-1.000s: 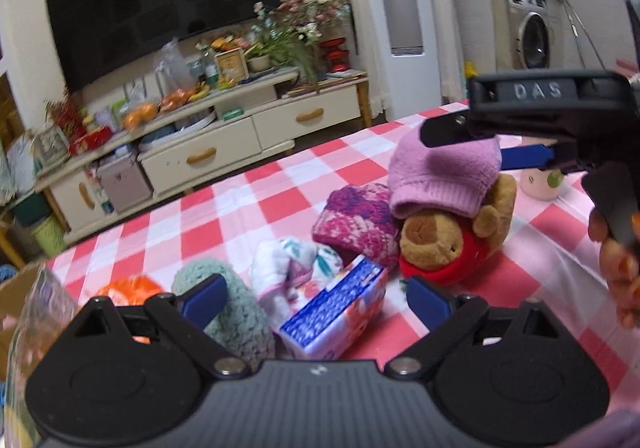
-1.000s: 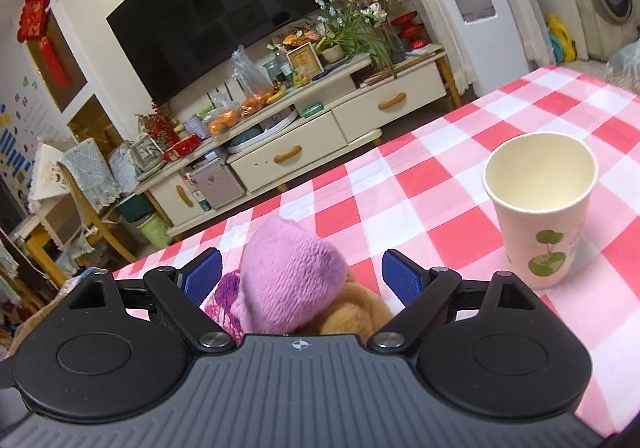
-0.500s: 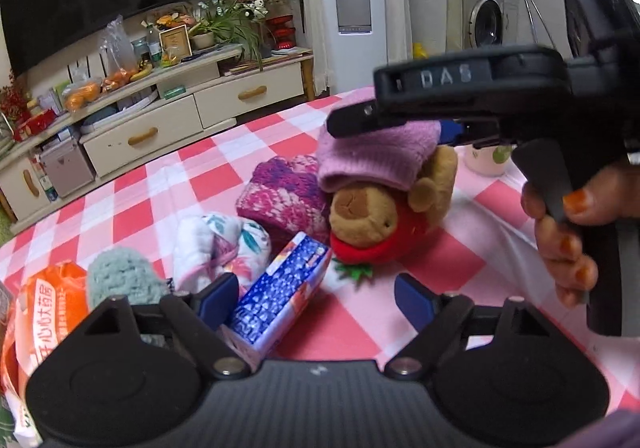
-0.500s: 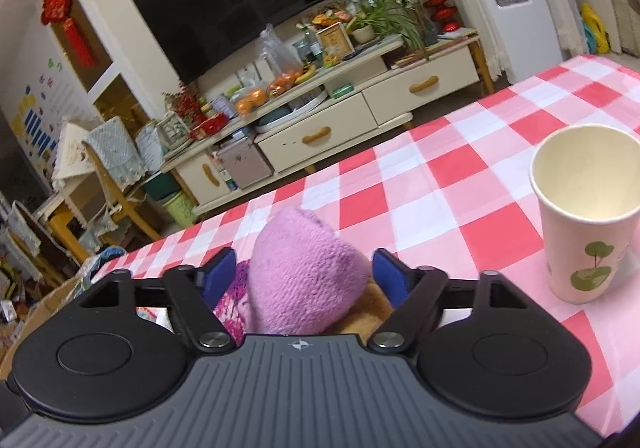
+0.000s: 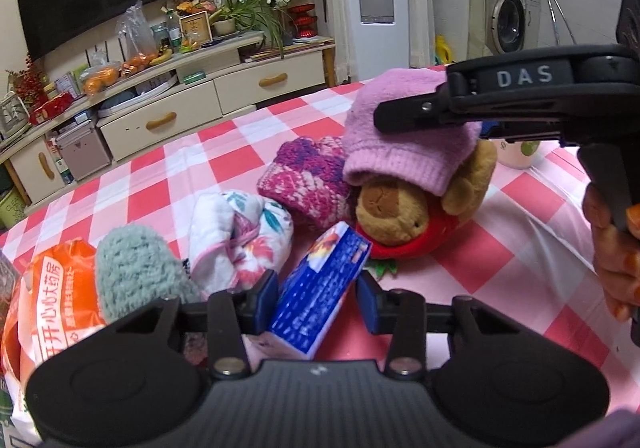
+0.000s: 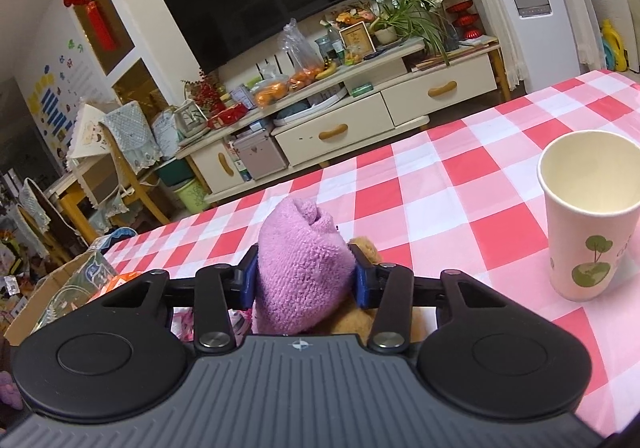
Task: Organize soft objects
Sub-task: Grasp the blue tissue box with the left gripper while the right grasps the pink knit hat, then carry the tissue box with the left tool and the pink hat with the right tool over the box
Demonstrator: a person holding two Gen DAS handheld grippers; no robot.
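both grabs just landing, nothing sorted yet. right gripper (image 6: 305, 277) has just closed onto pink hat (image 6: 300, 272) atop teddy (image 5: 404, 207), mid tabletop. left gripper (image 5: 318, 298) closing round blue box (image 5: 320, 296); pad contact unclear. other soft bits beside it.

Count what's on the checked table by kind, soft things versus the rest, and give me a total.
Soft things: 5 — pink hat, bear, magenta knit, floral cloth, green knit
Packs: 2 — blue pack, orange bag
Cups: 1 — cup
Total: 8
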